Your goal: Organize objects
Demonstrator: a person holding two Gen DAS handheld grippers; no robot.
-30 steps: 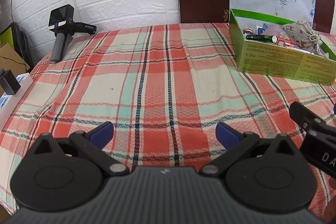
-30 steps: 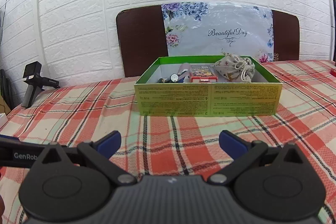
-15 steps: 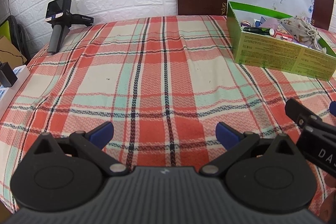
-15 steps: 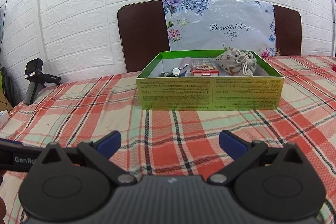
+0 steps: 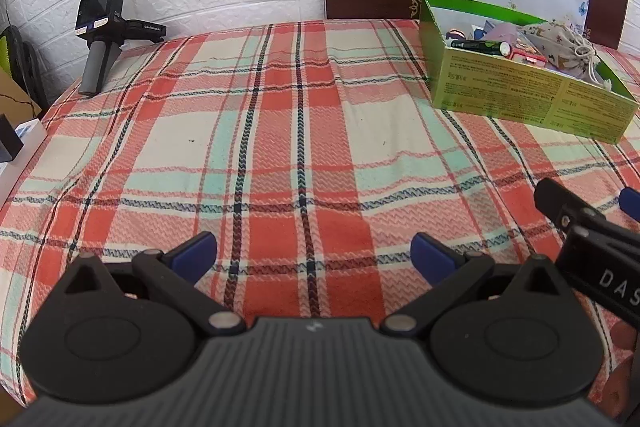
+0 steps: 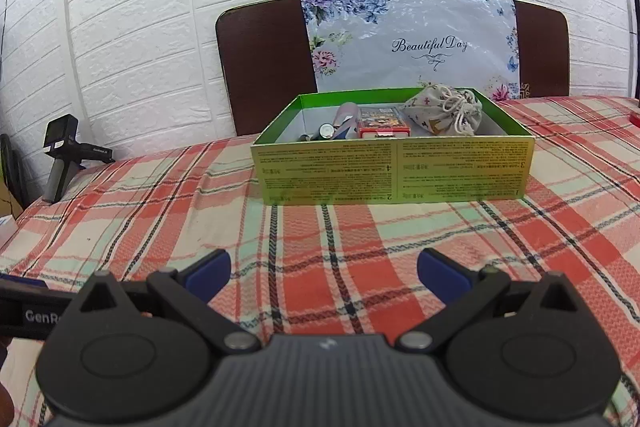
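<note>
A green open box point(image 6: 394, 171) point(image 5: 520, 99) stands on the plaid tablecloth point(image 5: 280, 131). Inside it lie a cloth drawstring pouch point(image 6: 446, 111) point(image 5: 560, 45), a red card pack point(image 6: 382, 123), a dark battery point(image 5: 480, 47) and other small items. My left gripper point(image 5: 314, 253) hovers open over bare cloth, well left of and nearer than the box. My right gripper point(image 6: 324, 269) is open and empty, facing the box's long front wall from a short way back. Its body shows in the left wrist view at the right edge point(image 5: 592, 239).
A black handheld camera on a grey grip point(image 5: 100, 35) point(image 6: 64, 155) stands at the table's far left corner. A brown chair back with a floral "Beautiful Day" bag point(image 6: 408, 43) rises behind the box, against a white brick wall. Boxes point(image 5: 16, 143) sit off the left edge.
Both grippers rose and tilted down slightly, so the box sits lower in both views and more of its inside shows. Both stay open and empty.
</note>
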